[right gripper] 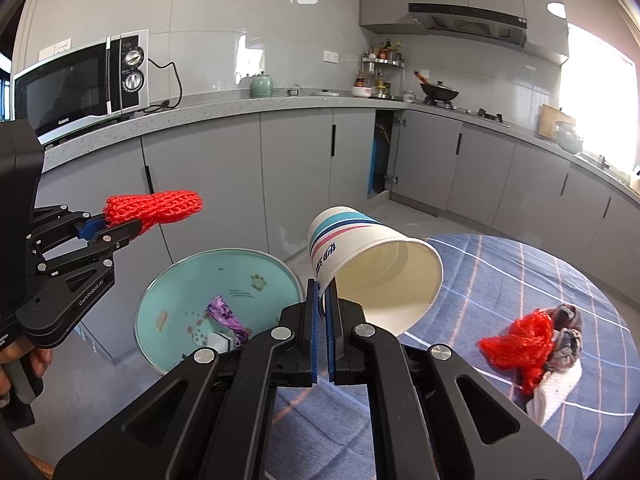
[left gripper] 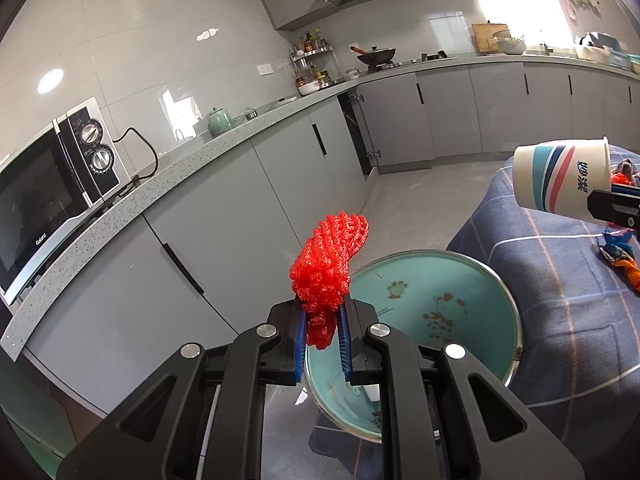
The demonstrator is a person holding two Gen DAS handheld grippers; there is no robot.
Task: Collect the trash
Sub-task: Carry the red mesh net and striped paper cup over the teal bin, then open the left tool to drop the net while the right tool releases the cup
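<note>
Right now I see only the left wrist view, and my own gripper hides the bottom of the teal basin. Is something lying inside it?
Observer: Yes. A purple wrapper lies in the basin, with a small white scrap next to it.
Operator: The paper cup at my right edge shows me only its outside. Is it empty?
Observer: The right wrist view looks straight into its mouth, and nothing is inside.
Operator: Is more trash left on the checked cloth?
Observer: A crumpled red mesh lies there, against a bundle of grey fabric.
</note>
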